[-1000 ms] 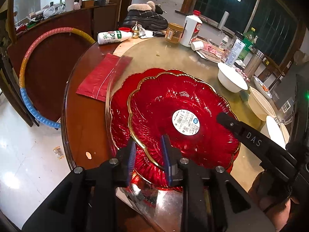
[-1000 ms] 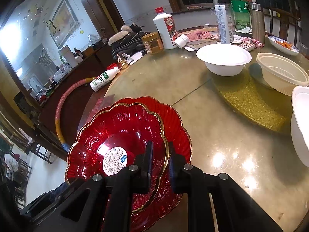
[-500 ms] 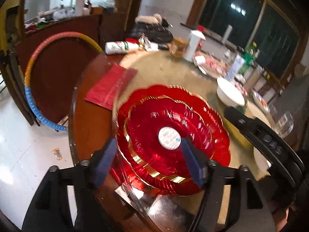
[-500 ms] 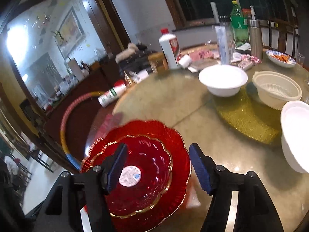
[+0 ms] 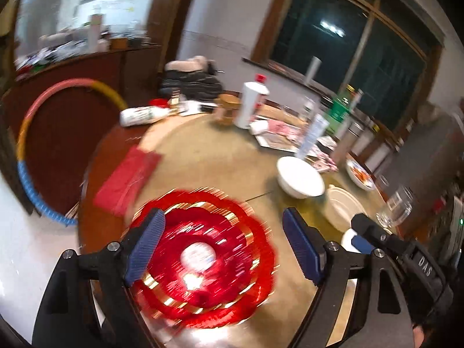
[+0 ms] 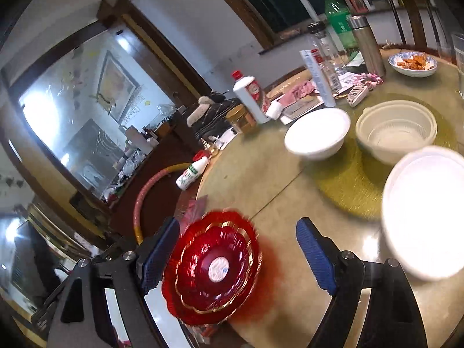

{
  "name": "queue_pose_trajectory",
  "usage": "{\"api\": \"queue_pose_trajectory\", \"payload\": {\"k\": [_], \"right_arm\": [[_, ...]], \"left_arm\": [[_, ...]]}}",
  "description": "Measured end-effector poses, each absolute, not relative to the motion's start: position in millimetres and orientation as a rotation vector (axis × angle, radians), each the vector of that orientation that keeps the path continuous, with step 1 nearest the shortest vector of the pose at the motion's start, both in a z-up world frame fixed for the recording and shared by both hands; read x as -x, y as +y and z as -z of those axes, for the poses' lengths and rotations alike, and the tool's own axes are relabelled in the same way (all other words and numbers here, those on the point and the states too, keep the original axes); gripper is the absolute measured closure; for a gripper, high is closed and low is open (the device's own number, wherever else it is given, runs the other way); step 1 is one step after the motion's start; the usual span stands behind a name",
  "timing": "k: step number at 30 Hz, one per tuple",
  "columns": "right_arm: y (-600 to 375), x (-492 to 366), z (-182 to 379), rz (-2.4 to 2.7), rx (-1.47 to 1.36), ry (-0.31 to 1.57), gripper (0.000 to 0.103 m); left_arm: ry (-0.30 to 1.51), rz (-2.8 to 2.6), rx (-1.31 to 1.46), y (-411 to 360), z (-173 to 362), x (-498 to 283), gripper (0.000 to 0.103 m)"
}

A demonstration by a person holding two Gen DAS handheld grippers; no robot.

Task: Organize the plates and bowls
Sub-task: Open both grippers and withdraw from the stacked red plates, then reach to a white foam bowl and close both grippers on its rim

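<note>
- Left gripper (image 5: pixel 223 243) nearest the lens, jaws opening wide, blue pads (image 5: pixel 146 246) clear of everything; nothing gripped, only the red plates seen below through the gap.
- Right gripper (image 6: pixel 237 256) likewise opening, blue pads (image 6: pixel 314 256) spread apart with nothing pressed between them.
- Red plates (image 6: pixel 211 269) stacked at the near edge of the round table (image 6: pixel 278 191): smaller gold-rimmed plate (image 5: pixel 200 258) nested on the larger one, white sticker in the centre, blurred in the left view.
- Red packet (image 5: pixel 127 179) lying flat just beyond the plates, toward the table's left side.
- Large white bowl (image 6: pixel 426 211) close on the right, bright and overexposed.
- Further in, a white bowl (image 6: pixel 317 133) and a cream plastic bowl (image 6: pixel 397 129) side by side on a gold mat (image 6: pixel 348 185), not touching.
- Drinking glass (image 5: pixel 398 207) near the right edge in the left view.
- Small dish of orange food (image 6: pixel 413 63) at the far side.
- White bottle with a red cap (image 6: pixel 250 94) upright, another white bottle (image 6: pixel 192 172) lying on its side, a green bottle (image 6: pixel 339 26) and a steel flask (image 6: pixel 366 45) standing at the back.
- Coloured hoop (image 5: pixel 37 133) leaning beyond the table on the left.
</note>
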State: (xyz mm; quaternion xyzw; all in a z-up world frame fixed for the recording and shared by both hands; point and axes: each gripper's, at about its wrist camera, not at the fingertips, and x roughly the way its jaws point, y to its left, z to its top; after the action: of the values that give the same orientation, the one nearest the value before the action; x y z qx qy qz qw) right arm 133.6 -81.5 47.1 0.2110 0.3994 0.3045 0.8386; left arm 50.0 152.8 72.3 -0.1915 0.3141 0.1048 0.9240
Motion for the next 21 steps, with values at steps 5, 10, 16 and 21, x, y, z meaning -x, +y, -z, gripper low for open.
{"api": "queue_pose_trajectory", "payload": {"k": [5, 10, 16, 21], "right_arm": [[-108, -203, -63, -0.587, -0.441, 0.897, 0.019], [-120, -269, -56, -0.531, -0.414, 0.963, 0.022], [-104, -329, -41, -0.509, -0.293, 1.015, 0.034], [-91, -371, -16, -0.473, -0.222, 1.097, 0.059]], "left_arm": [[0.745, -0.160, 0.349, 125, -79, -123, 0.019], [0.815, -0.220, 0.412, 111, -60, -190, 0.019], [0.932, -0.259, 0.456, 91, -27, -259, 0.019], [1.003, -0.335, 0.480, 85, 1, -302, 0.019]]}}
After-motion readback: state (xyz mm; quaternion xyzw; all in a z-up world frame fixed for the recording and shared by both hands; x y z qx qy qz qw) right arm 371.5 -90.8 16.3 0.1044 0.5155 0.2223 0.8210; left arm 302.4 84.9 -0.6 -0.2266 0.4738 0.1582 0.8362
